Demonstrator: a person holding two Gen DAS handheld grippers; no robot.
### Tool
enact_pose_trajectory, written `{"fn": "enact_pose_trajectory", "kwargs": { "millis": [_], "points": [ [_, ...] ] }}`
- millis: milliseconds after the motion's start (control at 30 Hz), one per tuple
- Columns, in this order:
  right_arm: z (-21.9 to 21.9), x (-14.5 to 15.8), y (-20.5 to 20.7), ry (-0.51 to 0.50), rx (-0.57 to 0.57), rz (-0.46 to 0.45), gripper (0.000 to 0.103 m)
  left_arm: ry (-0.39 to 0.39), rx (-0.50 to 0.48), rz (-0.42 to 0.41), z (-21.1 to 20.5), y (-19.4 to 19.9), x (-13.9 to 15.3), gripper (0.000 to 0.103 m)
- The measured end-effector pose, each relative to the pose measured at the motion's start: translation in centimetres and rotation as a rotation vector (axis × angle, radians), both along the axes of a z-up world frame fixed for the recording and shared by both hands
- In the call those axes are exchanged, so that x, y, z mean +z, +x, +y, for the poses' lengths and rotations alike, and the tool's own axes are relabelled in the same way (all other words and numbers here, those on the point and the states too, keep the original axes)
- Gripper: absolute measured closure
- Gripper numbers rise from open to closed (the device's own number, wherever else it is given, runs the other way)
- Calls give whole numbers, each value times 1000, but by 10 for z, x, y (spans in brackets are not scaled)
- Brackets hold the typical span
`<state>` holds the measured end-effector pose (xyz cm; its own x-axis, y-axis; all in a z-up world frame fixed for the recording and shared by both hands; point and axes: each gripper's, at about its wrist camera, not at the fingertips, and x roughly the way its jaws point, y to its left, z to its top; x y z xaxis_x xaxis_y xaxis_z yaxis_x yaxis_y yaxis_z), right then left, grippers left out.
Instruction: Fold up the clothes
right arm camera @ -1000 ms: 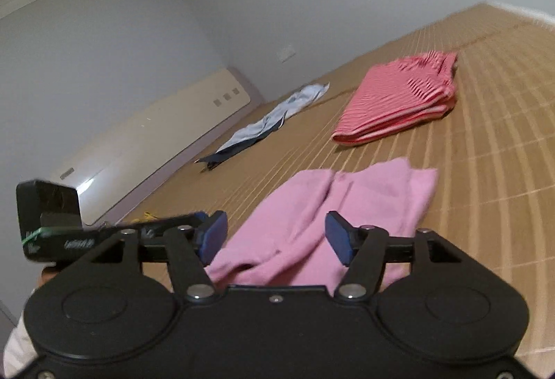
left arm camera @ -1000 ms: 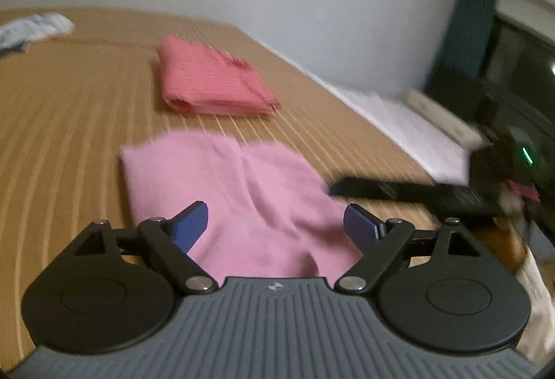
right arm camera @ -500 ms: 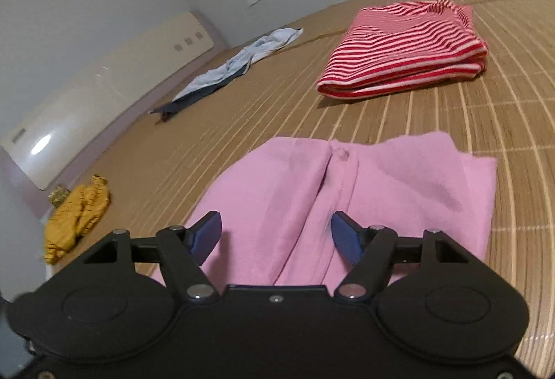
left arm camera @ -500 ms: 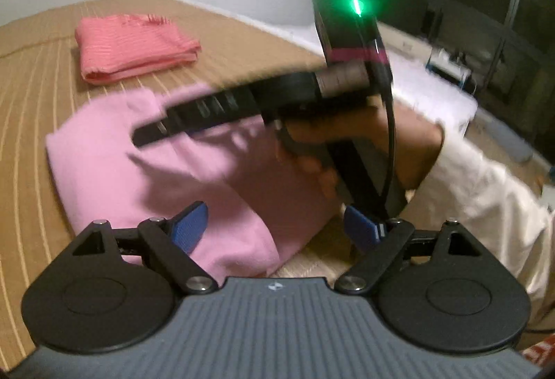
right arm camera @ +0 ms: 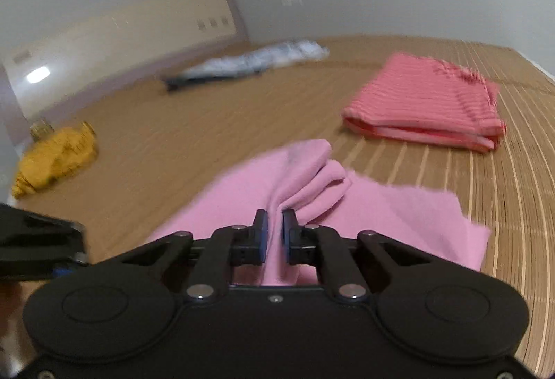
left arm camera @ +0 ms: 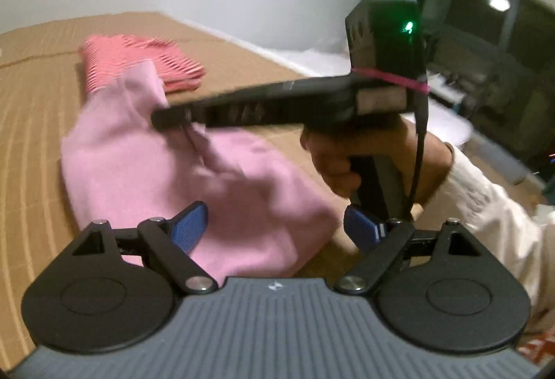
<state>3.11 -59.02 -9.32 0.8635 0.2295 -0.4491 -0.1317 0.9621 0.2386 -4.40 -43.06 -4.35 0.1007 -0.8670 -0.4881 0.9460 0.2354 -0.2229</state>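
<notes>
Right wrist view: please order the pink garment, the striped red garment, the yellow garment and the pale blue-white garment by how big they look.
1. pink garment, nearest the camera
2. striped red garment
3. pale blue-white garment and yellow garment: they look alike, and distance and blur make the ranking unsure.

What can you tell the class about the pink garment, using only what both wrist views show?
The pink garment is plain, soft and fleecy-looking, with no print. It lies partly folded and rumpled on the ribbed tan mat, in front of the folded striped garment and apart from it. The right gripper is shut on a raised ridge of it, bunching folds ahead of the fingers. The left gripper is open at its near edge, not gripping it.
</notes>
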Motion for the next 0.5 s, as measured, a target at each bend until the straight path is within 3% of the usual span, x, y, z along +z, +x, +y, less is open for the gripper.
{"fn": "enact_pose_trajectory", "kwargs": {
  "millis": [133,233,367,500],
  "points": [
    [-15,34,-27,58,-8,-121,94,-87,-95,-5,3,-9,8,14],
    [-25,56,-45,3,-46,-152,94,-94,-117,-12,2,-10,9,14],
    [-45,59,-53,-69,-125,-100,93,-13,-74,-11,-7,-8,3,14],
    [-64,19,-34,-71,-160,38,93,88,-35,-27,-20,-1,-7,14]
  ]
}}
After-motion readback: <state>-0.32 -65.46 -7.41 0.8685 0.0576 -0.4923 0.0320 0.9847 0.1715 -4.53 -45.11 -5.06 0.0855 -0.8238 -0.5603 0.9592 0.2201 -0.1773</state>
